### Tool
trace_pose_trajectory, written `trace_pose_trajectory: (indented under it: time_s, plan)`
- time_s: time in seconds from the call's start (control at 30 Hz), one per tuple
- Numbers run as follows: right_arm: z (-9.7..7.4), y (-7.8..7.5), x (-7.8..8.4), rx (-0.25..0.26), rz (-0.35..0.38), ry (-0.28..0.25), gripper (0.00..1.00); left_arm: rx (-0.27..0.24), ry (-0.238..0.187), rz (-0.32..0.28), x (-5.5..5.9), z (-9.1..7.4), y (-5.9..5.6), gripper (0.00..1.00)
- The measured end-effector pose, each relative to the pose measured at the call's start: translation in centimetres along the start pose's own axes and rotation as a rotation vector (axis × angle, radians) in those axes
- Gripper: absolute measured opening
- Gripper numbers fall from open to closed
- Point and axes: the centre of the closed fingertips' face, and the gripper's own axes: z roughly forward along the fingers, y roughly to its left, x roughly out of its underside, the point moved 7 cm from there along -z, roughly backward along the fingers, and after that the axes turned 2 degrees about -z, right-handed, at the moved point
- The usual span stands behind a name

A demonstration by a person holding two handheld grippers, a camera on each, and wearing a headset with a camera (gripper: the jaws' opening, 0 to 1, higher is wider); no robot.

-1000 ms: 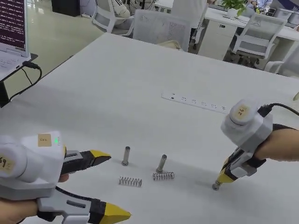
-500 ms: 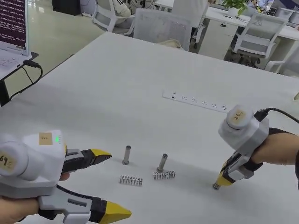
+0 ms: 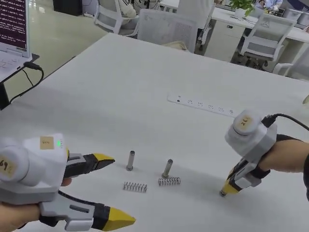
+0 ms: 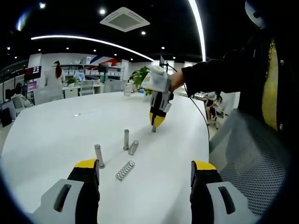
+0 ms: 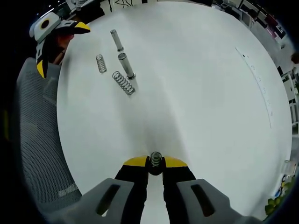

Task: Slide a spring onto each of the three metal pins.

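My right gripper (image 5: 155, 162) is clenched on a third spring (image 5: 155, 159), tips down at the table (image 3: 145, 87); I cannot tell whether a pin sits inside. My left gripper (image 3: 113, 189) hangs released beside two upright pins (image 3: 130, 161) (image 3: 167, 168). Two springs (image 3: 134, 187) (image 3: 169, 181) lie flat just before them.

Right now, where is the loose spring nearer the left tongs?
In the head view that spring lies on the white table, just nearer the person than the left upright pin, left of the other spring.
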Motion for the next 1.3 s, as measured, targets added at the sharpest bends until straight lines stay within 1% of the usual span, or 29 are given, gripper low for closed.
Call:
trace_pose_trajectory:
  time_s: [0.07,0.2,0.3,0.8,0.97,1.3]
  plan:
    - [0.0,0.0,0.0,-0.001,0.000,-0.003,0.09,0.001,-0.001,-0.003,0.0,0.0,0.0,0.77]
    - [0.0,0.1,-0.1,-0.008,0.001,-0.015,0.14,0.004,0.003,-0.001,0.0,0.1,0.0,0.77]
    - [-0.1,0.2,-0.2,-0.012,0.003,-0.020,0.15,0.006,0.004,-0.001,0.0,0.1,0.0,0.77]
    - [-0.9,0.4,-0.4,-0.014,-0.013,-0.071,0.32,0.017,0.016,0.001,0.1,0.4,-0.1,0.77]
    - [-1.4,0.5,-0.5,-0.009,-0.014,-0.085,0.35,0.018,0.016,0.002,0.1,0.4,0.0,0.76]
    - [-3.4,0.8,-1.1,0.024,-0.038,-0.137,0.38,0.026,0.022,0.005,0.2,0.7,0.0,0.75]
